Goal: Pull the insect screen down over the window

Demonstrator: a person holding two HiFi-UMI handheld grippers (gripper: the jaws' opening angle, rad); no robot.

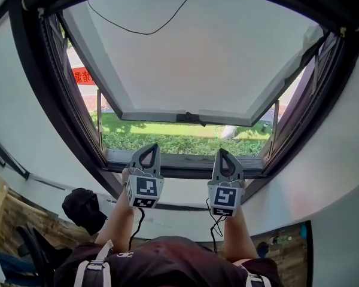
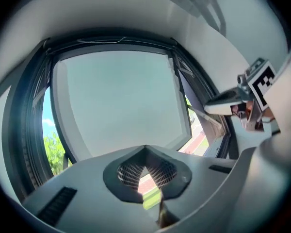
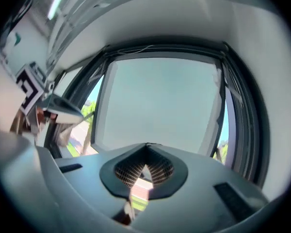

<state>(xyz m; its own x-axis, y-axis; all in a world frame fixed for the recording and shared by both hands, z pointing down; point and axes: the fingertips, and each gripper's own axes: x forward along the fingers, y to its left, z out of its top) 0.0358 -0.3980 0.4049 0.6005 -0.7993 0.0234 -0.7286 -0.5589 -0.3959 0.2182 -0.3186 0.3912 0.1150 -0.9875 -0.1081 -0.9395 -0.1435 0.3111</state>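
A dark-framed window (image 1: pixel 42 94) fills the head view, and its pale sash (image 1: pixel 197 58) swings outward from the top, with a dark handle (image 1: pixel 191 118) on its lower rail. A thin black cord (image 1: pixel 145 31) droops from the top of the frame. No drawn screen mesh shows over the opening. My left gripper (image 1: pixel 148 147) and right gripper (image 1: pixel 223 152) stand side by side just below the window sill (image 1: pixel 185 164), both shut with nothing between the jaws. The left gripper (image 2: pixel 145 147) and right gripper (image 3: pixel 146 144) each point at the sash in their own views.
White wall (image 1: pixel 24 130) curves around the frame on both sides. Outside lie a hedge and lawn (image 1: pixel 185 141) and a red banner (image 1: pixel 84 76). A dark cap-like thing (image 1: pixel 84 209) sits at the lower left, beside the person's forearms.
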